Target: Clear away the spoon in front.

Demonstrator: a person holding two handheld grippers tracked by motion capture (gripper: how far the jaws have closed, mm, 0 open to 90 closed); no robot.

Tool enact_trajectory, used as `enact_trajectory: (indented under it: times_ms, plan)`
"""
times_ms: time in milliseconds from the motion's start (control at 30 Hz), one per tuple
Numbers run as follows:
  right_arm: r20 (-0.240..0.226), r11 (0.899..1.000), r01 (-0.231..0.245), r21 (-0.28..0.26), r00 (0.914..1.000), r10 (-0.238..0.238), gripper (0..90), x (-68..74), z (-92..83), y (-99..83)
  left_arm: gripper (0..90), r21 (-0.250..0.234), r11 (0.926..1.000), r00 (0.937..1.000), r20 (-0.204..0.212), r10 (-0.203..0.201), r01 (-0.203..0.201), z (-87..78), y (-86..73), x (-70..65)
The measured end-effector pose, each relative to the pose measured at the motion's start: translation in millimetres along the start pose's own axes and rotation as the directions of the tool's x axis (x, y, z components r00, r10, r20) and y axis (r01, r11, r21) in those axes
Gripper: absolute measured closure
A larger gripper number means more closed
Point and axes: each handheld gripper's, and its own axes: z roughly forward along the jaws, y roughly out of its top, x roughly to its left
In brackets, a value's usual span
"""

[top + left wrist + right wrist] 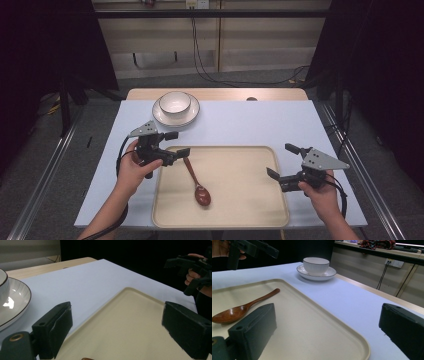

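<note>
My left tongs [179, 144] gape apart w/ nothing between, just over the spoon [197, 183] handle on the tray [240, 210]. Right tongs [282, 161] also apart, parked at tray's edge, out of the way.

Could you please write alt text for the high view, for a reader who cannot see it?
A wooden spoon lies on a beige tray, with the left claw open above its handle. The right claw is open at the tray's right edge. A white bowl stands on a plate behind.
</note>
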Motion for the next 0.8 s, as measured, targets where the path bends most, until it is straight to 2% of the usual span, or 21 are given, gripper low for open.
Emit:
enact_trajectory:
  times_ms: [500, 800]
  plan:
    - [0.015, 1.000, -0.007, -0.005, 0.9999, 0.007, 0.9, -1.0, -1.1, -0.2, 7.6, -0.045, 0.9990, 1.0000, 0.002, 0.003, -0.003, -16.9, 0.2, 8.5]
    - [0.011, 1.000, -0.008, -0.002, 0.9999, 0.008, 0.9, -1.7, -1.9, -0.3, 7.6, -0.058, 0.9983, 0.9997, -0.022, 0.006, -0.008, -26.2, 0.5, 13.8]
